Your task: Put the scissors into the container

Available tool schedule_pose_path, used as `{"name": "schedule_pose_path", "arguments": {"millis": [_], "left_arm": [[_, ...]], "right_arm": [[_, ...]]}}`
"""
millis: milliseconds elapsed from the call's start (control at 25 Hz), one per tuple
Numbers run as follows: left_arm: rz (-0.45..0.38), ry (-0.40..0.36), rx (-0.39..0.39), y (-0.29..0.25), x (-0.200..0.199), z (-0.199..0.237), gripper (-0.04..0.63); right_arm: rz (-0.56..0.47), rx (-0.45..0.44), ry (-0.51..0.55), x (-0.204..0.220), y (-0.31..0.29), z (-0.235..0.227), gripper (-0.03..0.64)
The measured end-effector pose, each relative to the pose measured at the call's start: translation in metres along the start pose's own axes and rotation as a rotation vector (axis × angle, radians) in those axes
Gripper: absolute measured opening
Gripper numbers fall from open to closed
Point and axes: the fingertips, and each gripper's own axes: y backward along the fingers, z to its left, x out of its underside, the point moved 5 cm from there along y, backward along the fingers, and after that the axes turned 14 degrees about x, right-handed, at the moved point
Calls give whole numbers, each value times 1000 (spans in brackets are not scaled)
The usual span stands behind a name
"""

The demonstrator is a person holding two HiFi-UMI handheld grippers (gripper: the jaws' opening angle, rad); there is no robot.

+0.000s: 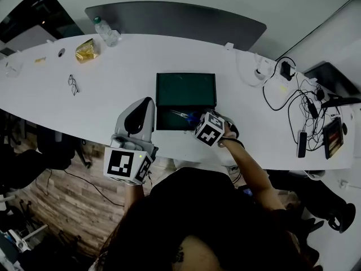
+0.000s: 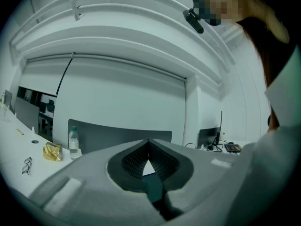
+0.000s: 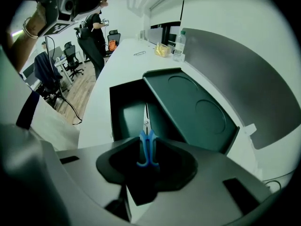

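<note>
A dark green container (image 1: 162, 124) stands with its lid (image 1: 186, 89) flipped back flat on the white table. Blue-handled scissors (image 3: 146, 142) lie inside it, blades pointing away; in the head view the scissors (image 1: 181, 115) show on its floor. My right gripper (image 3: 148, 173) points steeply down just over the handles, open, dark room on both sides of them. In the head view the right gripper (image 1: 198, 123) is at the container's near right corner. My left gripper (image 1: 145, 103) hovers level to the left of the container, shut and empty, its pads (image 2: 157, 157) meeting at the tip.
A water bottle (image 1: 106, 33), a yellow packet (image 1: 87, 49) and glasses (image 1: 73, 84) lie at the far left. Cables and chargers (image 1: 287, 89) and a tablet (image 1: 333, 137) crowd the right end. A grey partition (image 1: 175, 18) lines the far edge. A person (image 3: 91, 32) stands beyond the table.
</note>
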Motion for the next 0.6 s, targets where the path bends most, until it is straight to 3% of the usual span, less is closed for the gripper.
{"name": "schedule_pose_path", "arguments": {"millis": [600], "left_arm": [[16,-49,30,8,-6,-23,11]], "right_arm": [[-181,88,-285,-10,38,-20,79]]}}
